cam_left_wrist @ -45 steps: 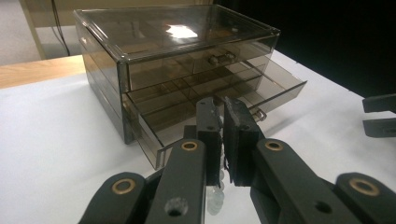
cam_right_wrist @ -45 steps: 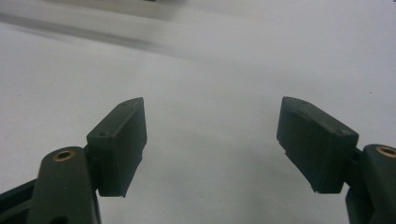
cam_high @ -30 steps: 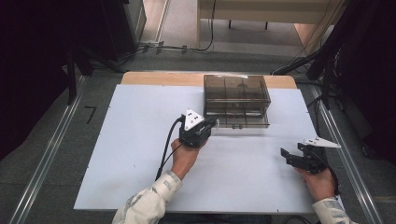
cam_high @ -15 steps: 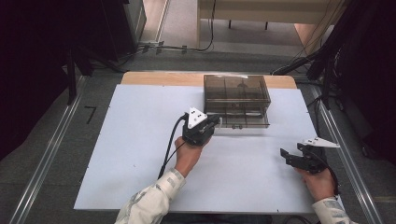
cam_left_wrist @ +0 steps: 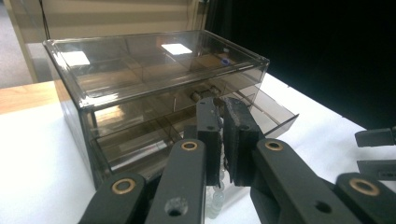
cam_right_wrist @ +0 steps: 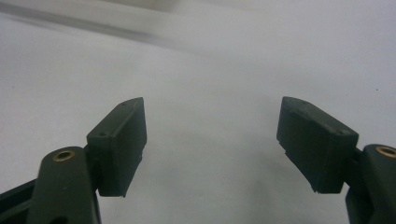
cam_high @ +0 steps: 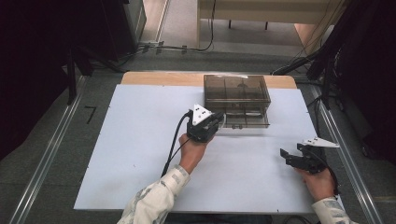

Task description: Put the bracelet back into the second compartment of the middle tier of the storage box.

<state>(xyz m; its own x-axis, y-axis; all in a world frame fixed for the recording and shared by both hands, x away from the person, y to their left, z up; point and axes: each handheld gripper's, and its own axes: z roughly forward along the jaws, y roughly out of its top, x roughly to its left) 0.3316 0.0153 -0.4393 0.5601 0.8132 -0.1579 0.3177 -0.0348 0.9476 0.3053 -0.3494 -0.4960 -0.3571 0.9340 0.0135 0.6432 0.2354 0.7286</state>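
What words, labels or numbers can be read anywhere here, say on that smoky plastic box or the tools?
None: no readable text in any view.
Drawer box: plain tinted plastic, no label; a small blue spot inside is too small to make out.
Left gripper and right gripper: bare black, no markings.

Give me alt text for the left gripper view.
The left gripper, jaws shut, points at a smoky clear plastic drawer box on a white table; its lower drawer is pulled partly out. What the jaws pinch is unclear.
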